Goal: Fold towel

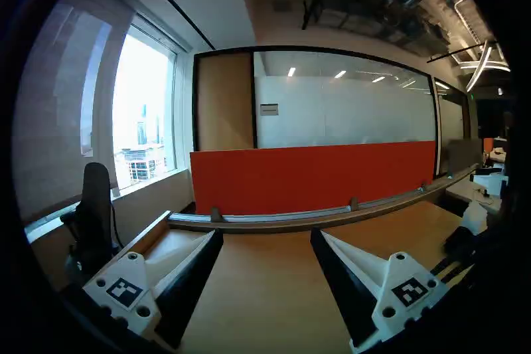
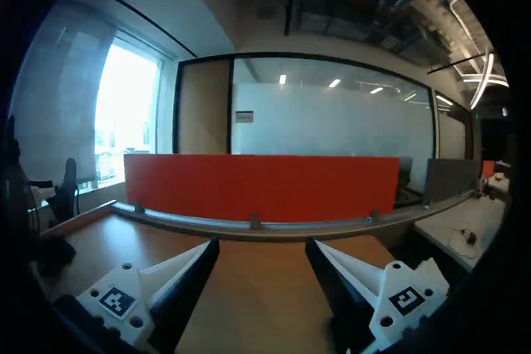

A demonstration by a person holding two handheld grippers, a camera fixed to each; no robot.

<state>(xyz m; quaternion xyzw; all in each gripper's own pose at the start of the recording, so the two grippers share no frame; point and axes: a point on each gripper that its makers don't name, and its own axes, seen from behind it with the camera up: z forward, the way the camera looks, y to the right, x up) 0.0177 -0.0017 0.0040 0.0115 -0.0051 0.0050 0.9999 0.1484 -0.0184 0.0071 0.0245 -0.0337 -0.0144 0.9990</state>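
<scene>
My left gripper (image 1: 265,234): jaws wide apart, nothing held, over the wooden desk (image 1: 265,294). My right gripper (image 2: 262,242): likewise wide, nothing held. Orange divider (image 1: 312,178) along far edge. Where the towel lies: cannot tell.

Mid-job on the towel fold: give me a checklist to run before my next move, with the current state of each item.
1. Left gripper open, nothing between its fingers: ok.
2. Right gripper open, nothing between its fingers: ok.
3. Wooden desk lies below and ahead of both grippers, and they point level along it: ok.
4. Orange divider stands at the desk's far edge, apart from the fingertips: ok.
5. Where the towel lies and how it is spread: cannot tell.
6. Ready to grasp a towel edge: not ok. Find the towel first.
</scene>
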